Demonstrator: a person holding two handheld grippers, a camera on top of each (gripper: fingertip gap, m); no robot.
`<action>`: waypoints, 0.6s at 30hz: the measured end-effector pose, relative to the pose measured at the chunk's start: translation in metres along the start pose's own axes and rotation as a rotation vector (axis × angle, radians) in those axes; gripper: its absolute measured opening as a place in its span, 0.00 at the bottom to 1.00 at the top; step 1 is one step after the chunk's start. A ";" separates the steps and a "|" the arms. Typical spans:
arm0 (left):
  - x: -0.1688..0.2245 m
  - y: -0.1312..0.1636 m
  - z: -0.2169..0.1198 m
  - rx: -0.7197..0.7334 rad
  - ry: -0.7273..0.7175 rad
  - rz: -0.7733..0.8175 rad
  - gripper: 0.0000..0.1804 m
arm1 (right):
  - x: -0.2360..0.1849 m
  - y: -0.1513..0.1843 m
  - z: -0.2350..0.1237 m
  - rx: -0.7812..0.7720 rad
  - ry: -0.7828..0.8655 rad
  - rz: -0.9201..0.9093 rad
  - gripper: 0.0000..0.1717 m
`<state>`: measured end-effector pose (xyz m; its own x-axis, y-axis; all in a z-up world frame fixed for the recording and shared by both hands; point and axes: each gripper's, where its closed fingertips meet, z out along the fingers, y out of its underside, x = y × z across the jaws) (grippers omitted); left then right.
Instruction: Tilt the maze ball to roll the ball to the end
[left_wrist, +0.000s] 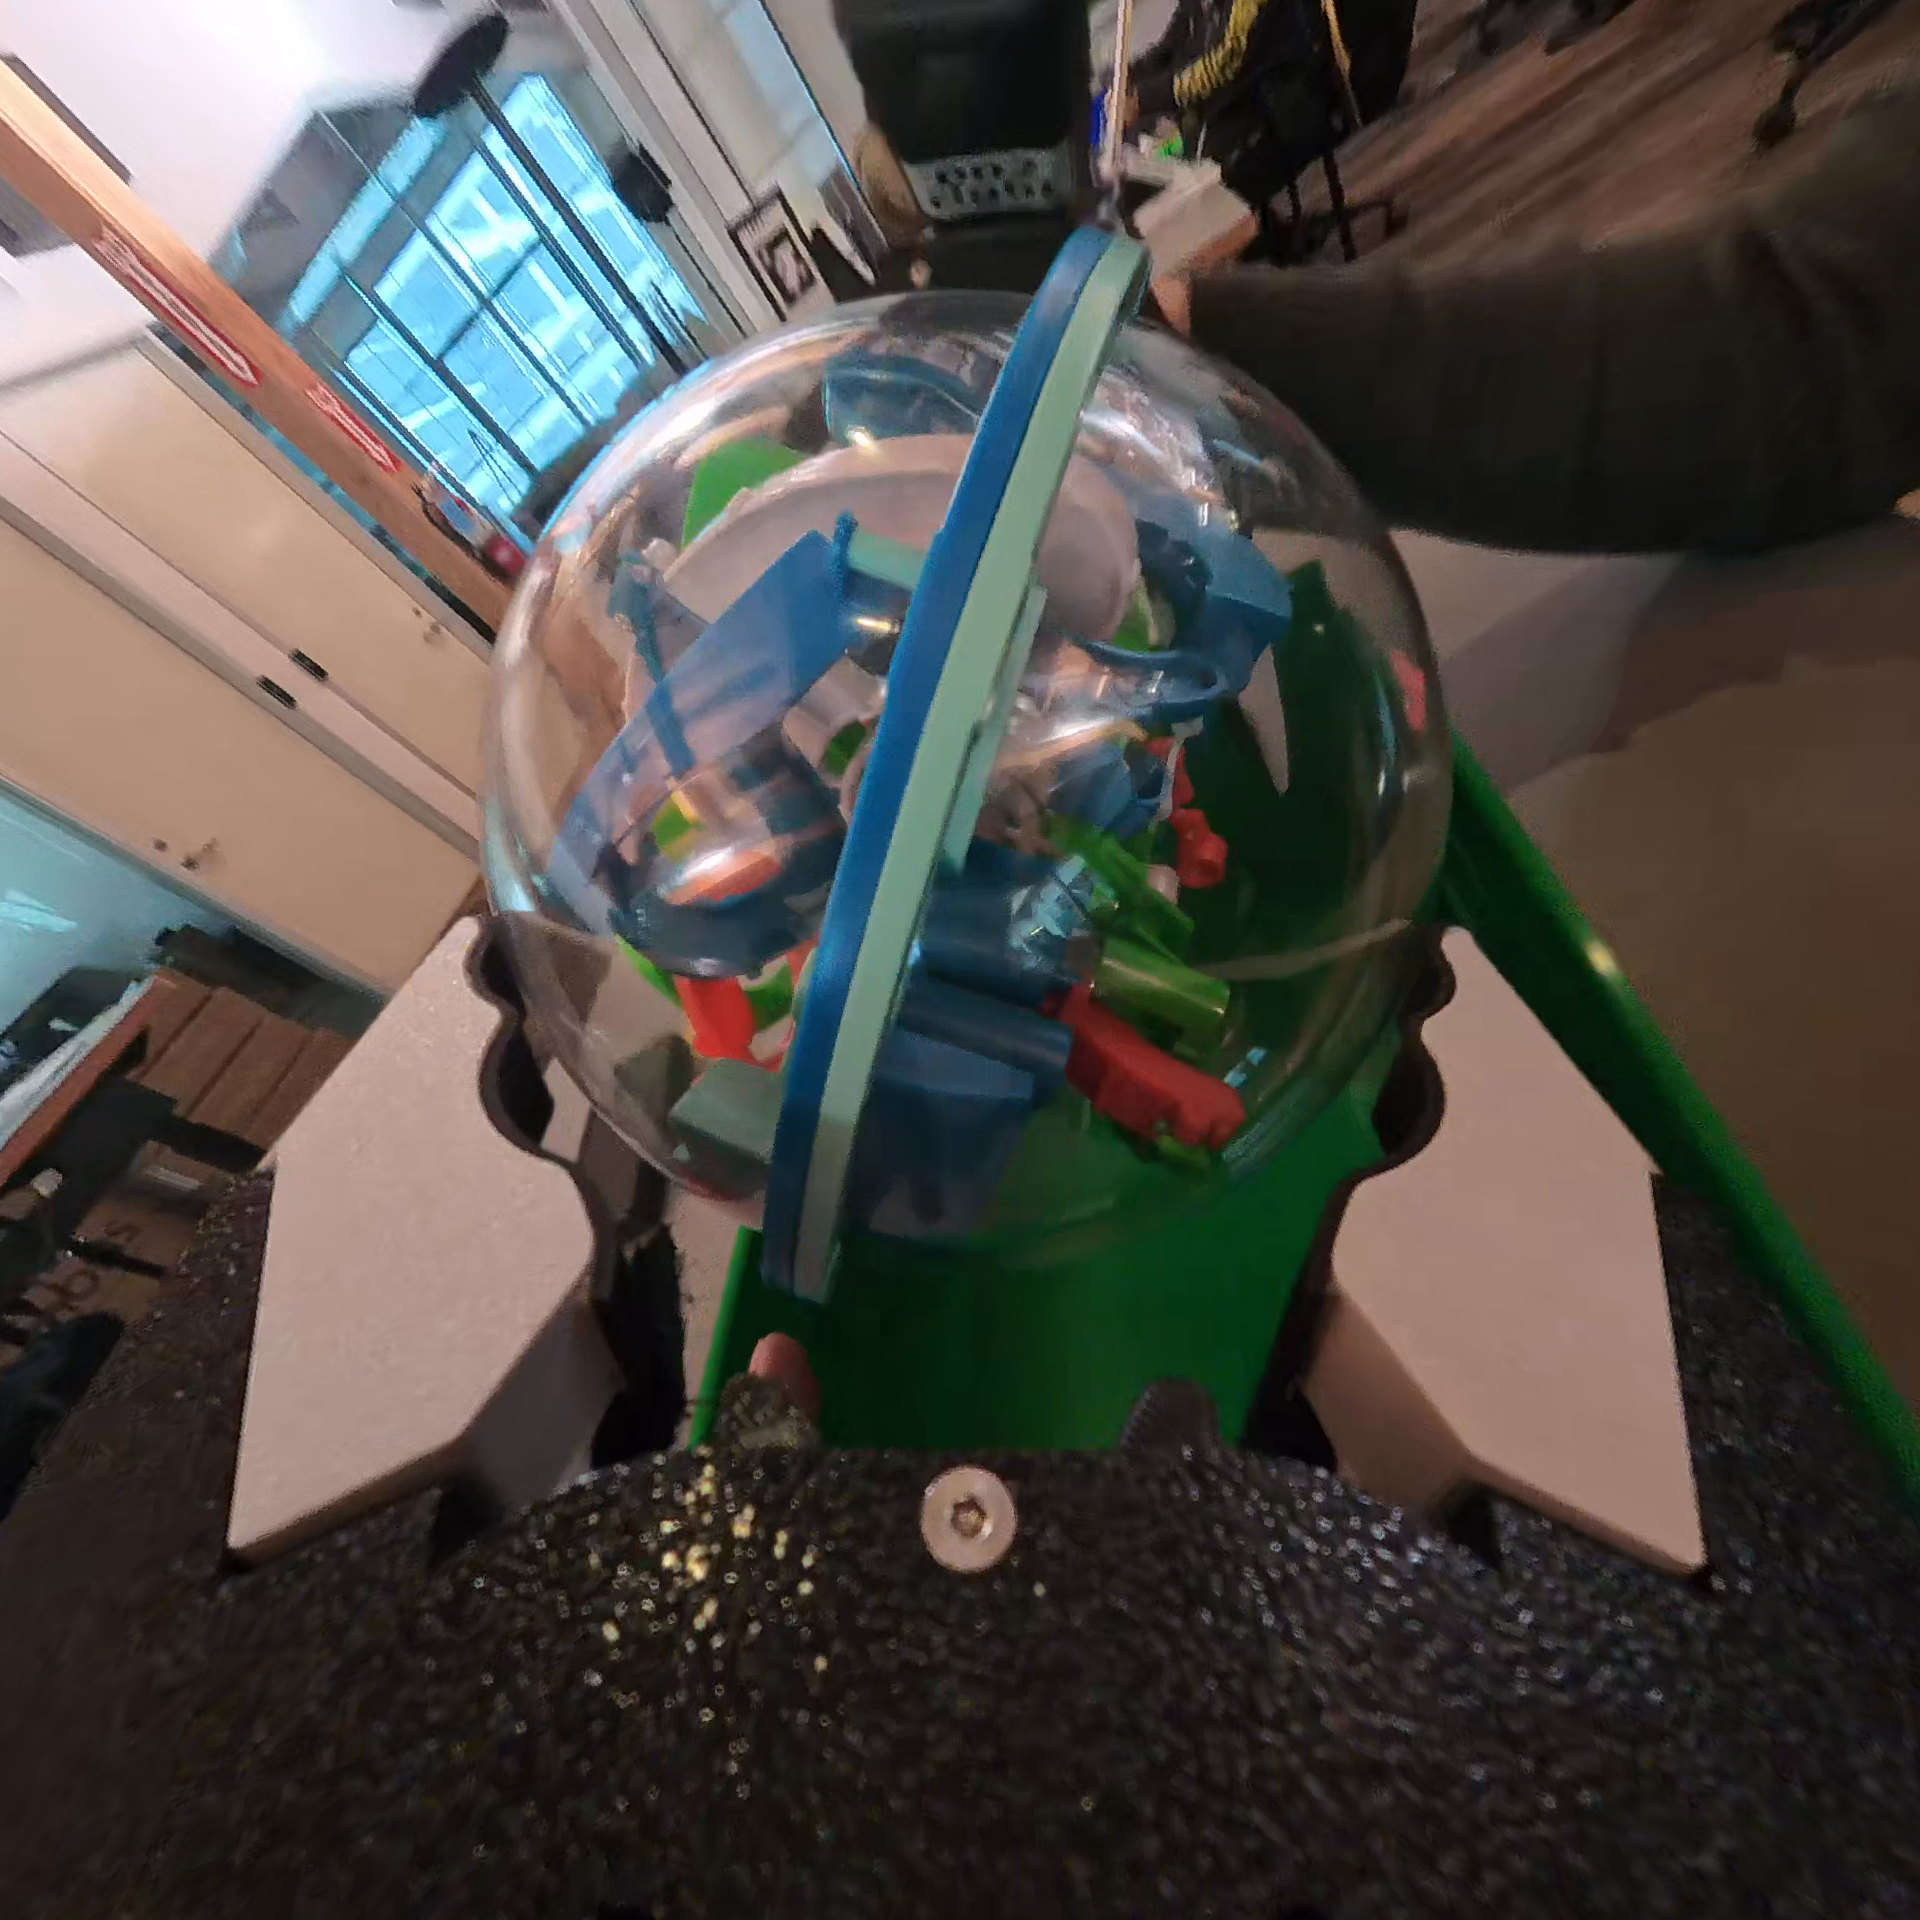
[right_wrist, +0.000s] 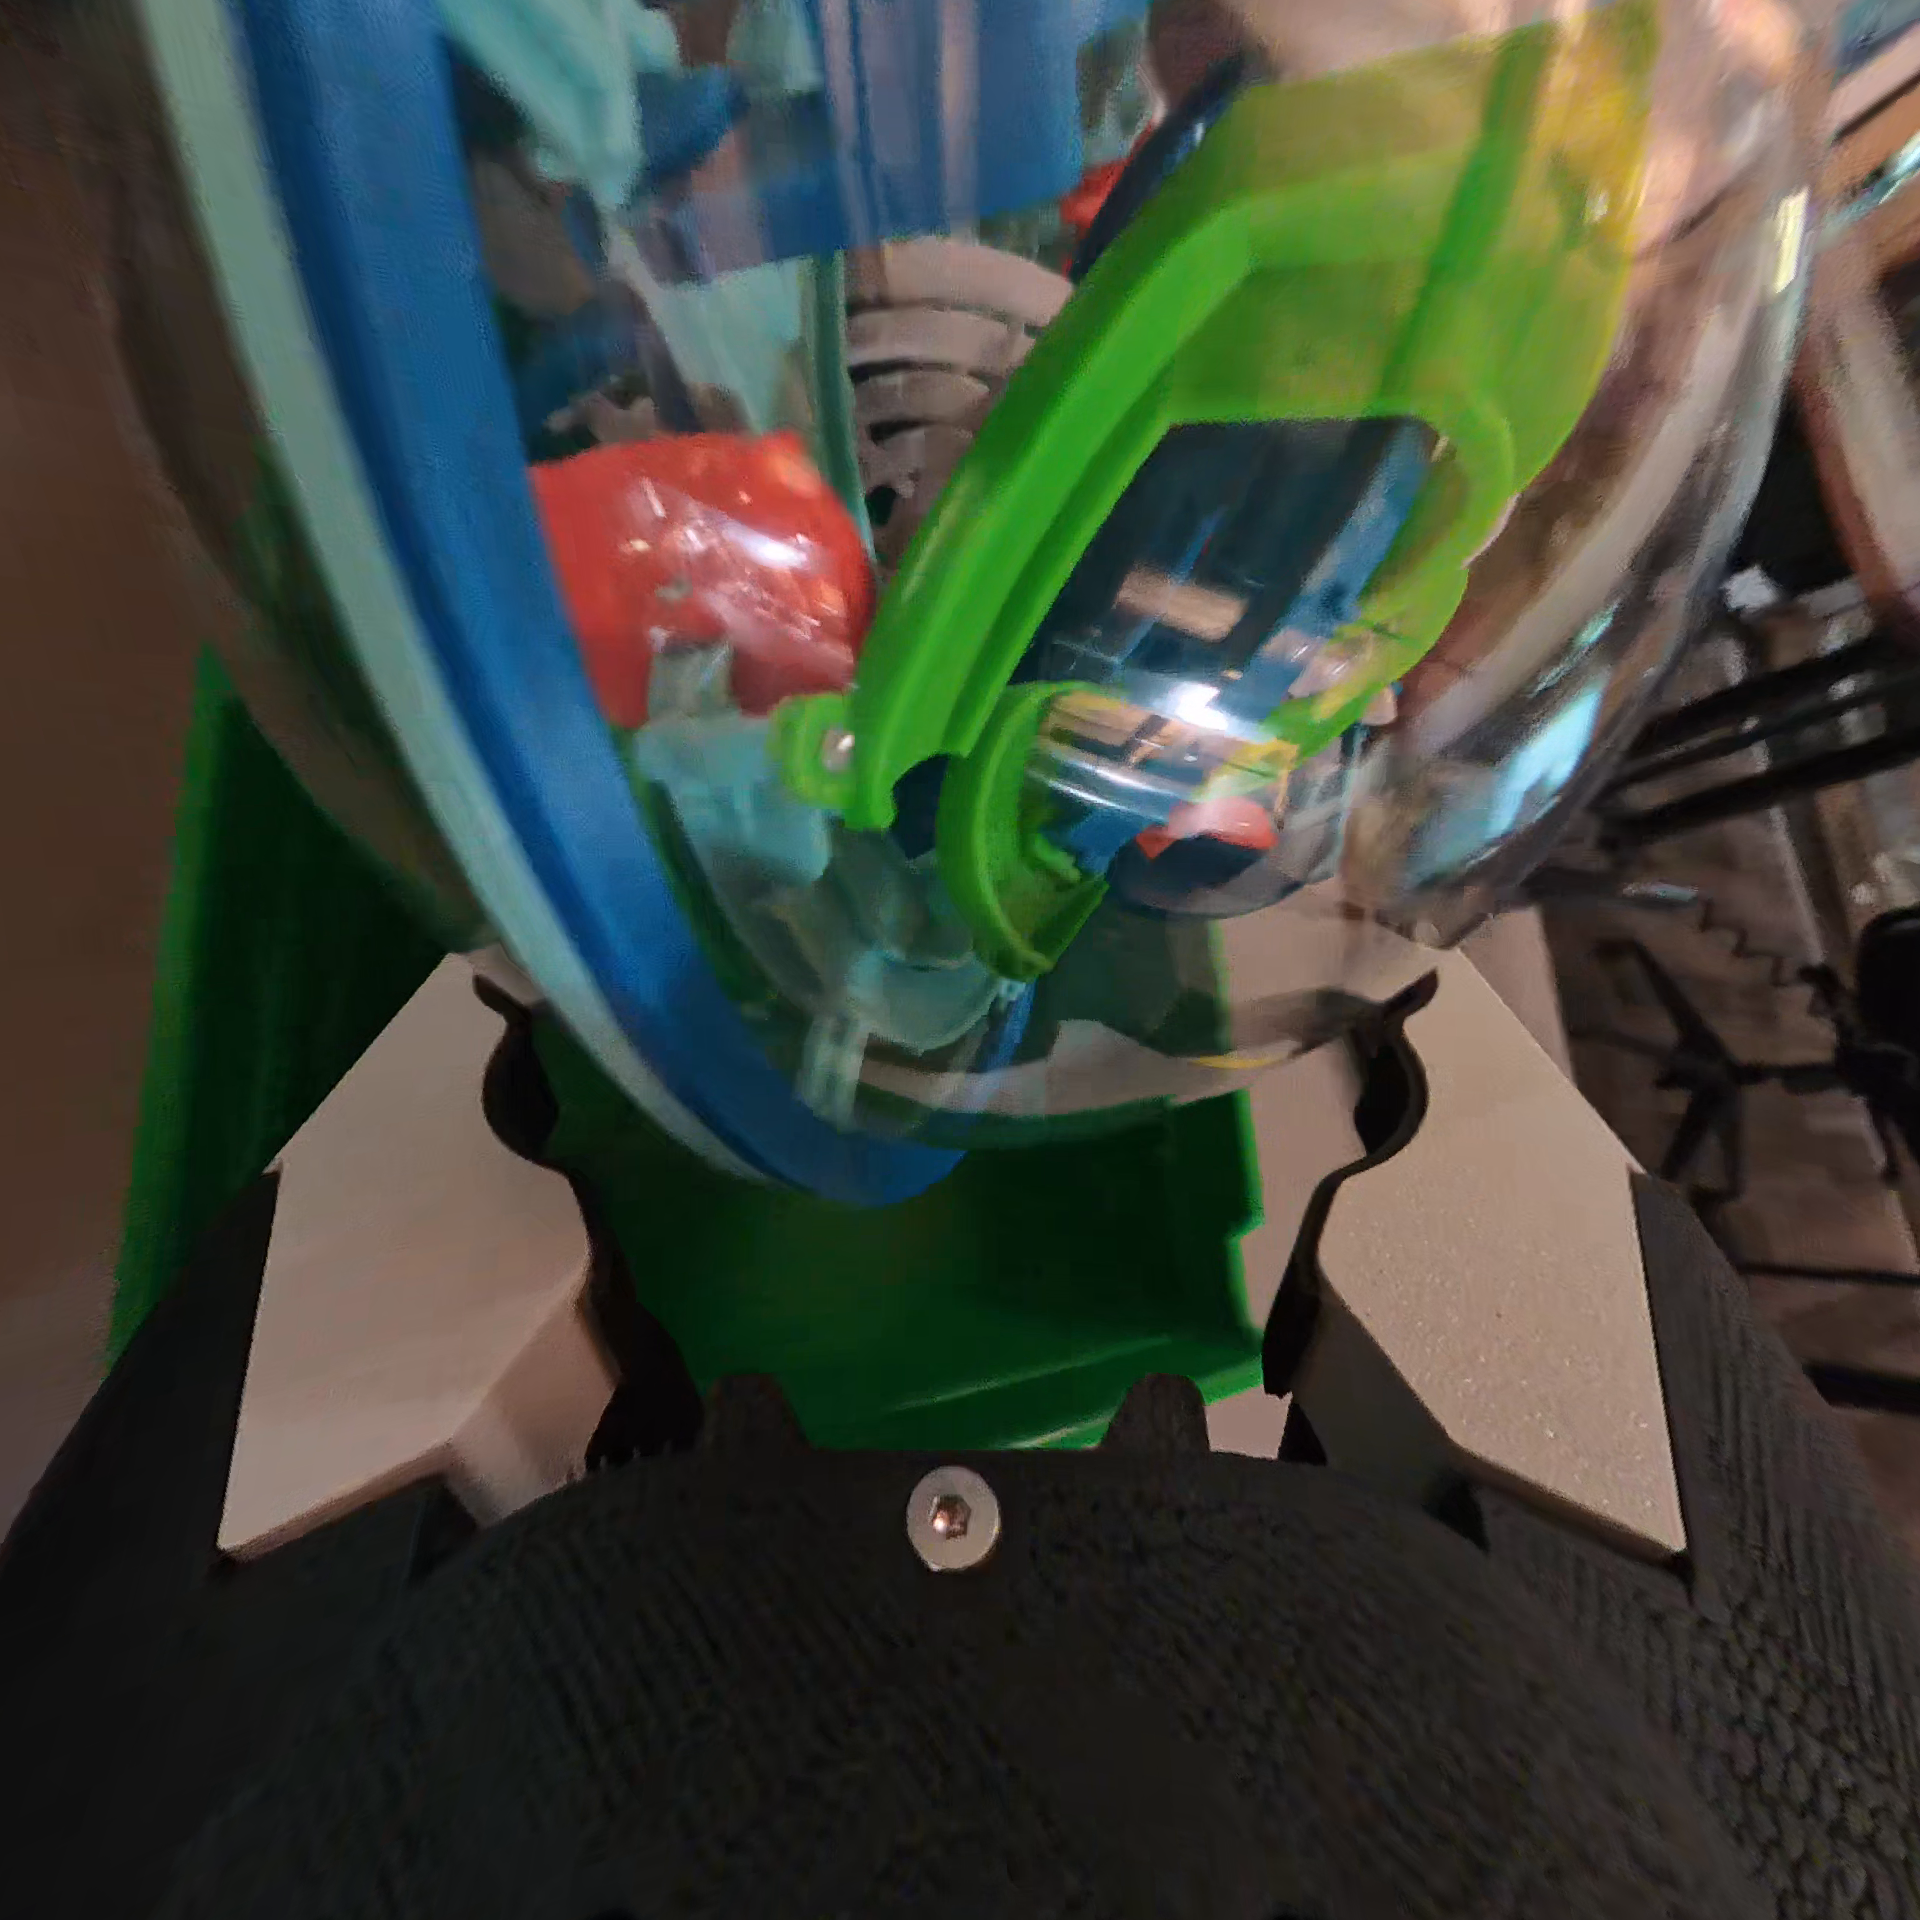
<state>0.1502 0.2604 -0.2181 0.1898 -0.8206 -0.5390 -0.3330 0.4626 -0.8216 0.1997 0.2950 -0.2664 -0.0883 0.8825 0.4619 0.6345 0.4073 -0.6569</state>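
Maze ball clamped between wide-spread fingers of left gripper; right gripper likewise, just below it.

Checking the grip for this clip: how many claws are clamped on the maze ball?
2. The left claw has its fingers on both sides of the maze ball. The right claw grips it likewise in its own view. Neither view shows the other claw.

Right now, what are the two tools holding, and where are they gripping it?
Both hold the clear maze ball. The left tool grips its lower part, one finger on each side of the blue ring. The right tool seems to grip its clear shell likewise.
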 end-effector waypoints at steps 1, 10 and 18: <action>-0.002 -0.008 -0.004 0.034 -0.009 -0.004 0.88 | 0.002 -0.009 -0.005 0.044 0.018 -0.014 0.91; -0.012 -0.083 -0.040 0.432 -0.067 -0.039 0.75 | 0.004 -0.098 -0.046 0.543 0.057 -0.024 0.92; -0.020 -0.054 -0.018 0.282 -0.125 -0.110 0.60 | 0.015 -0.110 -0.032 0.616 0.078 0.057 0.77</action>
<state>0.1476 0.2459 -0.1591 0.3284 -0.8313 -0.4485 -0.0382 0.4627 -0.8857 0.1534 0.2556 -0.1679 0.0038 0.8968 0.4425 0.0747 0.4410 -0.8944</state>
